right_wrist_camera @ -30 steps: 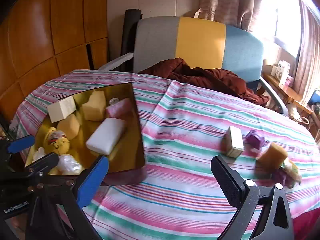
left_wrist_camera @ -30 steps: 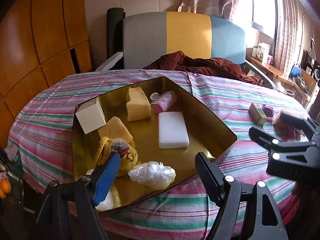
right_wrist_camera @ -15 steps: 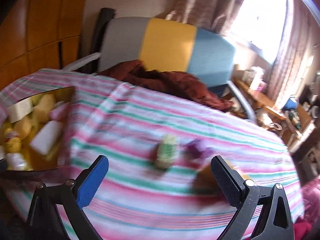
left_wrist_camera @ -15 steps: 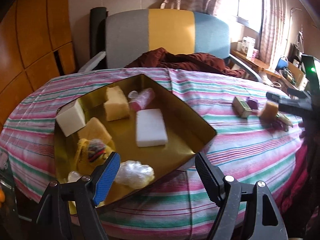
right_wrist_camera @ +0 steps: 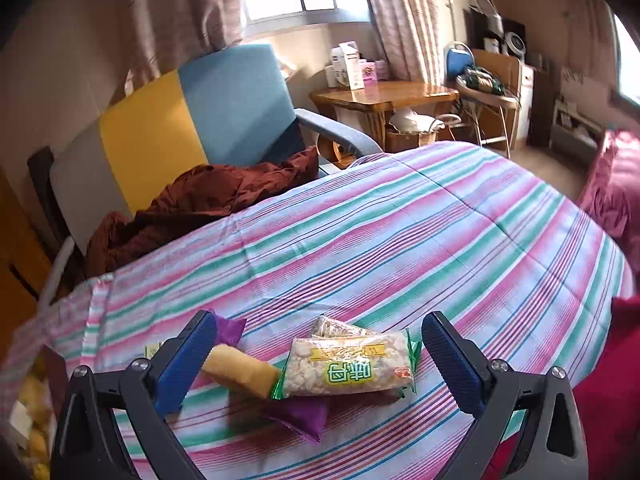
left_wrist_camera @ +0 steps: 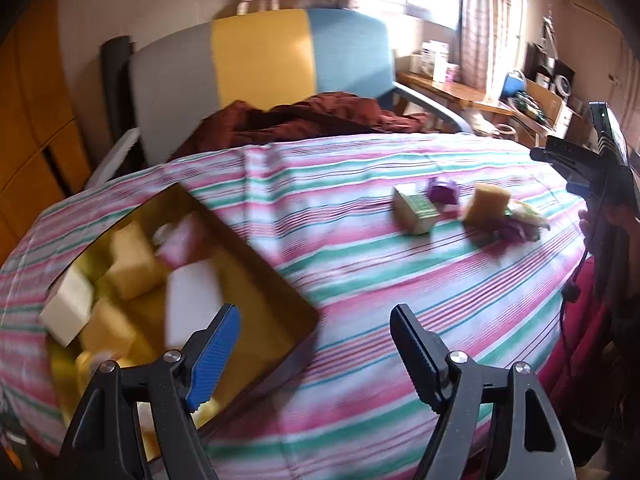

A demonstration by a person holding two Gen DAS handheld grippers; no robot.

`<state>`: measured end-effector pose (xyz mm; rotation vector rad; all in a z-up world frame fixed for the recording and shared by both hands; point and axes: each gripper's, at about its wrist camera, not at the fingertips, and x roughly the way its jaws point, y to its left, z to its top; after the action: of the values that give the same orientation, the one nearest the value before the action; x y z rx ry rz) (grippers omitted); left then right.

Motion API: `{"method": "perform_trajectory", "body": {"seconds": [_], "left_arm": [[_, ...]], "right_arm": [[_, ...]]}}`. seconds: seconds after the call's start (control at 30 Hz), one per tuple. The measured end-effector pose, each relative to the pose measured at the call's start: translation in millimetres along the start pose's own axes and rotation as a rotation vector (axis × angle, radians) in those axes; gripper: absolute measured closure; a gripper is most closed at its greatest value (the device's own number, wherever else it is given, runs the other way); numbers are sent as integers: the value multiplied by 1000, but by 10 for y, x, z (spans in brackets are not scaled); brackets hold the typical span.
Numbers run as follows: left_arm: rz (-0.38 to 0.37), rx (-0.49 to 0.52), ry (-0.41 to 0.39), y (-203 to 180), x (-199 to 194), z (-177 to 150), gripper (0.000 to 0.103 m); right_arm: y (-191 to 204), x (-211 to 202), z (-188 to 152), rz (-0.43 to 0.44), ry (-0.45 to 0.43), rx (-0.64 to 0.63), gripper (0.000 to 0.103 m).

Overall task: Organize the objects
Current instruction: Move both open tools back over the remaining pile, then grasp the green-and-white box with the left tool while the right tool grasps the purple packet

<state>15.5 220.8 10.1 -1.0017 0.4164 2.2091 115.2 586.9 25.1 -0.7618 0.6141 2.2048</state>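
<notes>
Left wrist view: left tool (left_wrist_camera: 316, 340) spread and empty, over the bench (left_wrist_camera: 360, 280) edge beside the gold tray (left_wrist_camera: 256, 268) — the loose items, a green box (left_wrist_camera: 414, 208) and a yellow sponge (left_wrist_camera: 486, 202), lie well apart, far right. Right wrist view: right tool (right_wrist_camera: 318, 354) spread, nothing pinched, with the snack packet (right_wrist_camera: 350, 366) directly between its fingers, long axis crosswise to them — right hand is plainly nearer; the sponge touches the packet's left end, a purple wrapper (right_wrist_camera: 298, 414) beneath

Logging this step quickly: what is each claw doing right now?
Left claw: open, holding nothing.
Right claw: open, empty, around the snack packet.
</notes>
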Motion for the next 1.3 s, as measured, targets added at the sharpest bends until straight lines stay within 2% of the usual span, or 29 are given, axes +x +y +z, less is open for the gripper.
{"method": "perform_trajectory", "body": {"seconds": [0.17,0.37,0.5,0.73,0.93,0.97,1.1,1.17,1.27,1.3], "left_arm": [[-34,57,25,-365,324,266,24],[-82,63,96,-596,704,436,24],[-108,31,144,-681,961,546,24],[-144,-17,176,-843,1370,826,25],[-140,-17,199,-998,1751,1028,26],[-132,-18,207,-1007,1816,1052,30],[-112,-38,249,-977,2039,1109,57],[-151,-84,270,-895,2109,1085,59],[-160,-73,255,-858,2077,1035,65],[-158,-69,256,-845,2050,1007,70]], "right_arm": [[-252,61,53,38,43,127,0],[-383,183,-3,80,112,208,0],[-442,198,-9,105,123,245,0],[-372,237,-37,138,158,223,0],[-329,288,-44,151,181,203,0],[-321,297,-46,152,185,199,0],[-296,334,-60,161,204,185,0],[-286,347,-63,161,211,177,0],[-276,351,-60,157,212,167,0],[-271,350,-60,156,212,163,0]]}}
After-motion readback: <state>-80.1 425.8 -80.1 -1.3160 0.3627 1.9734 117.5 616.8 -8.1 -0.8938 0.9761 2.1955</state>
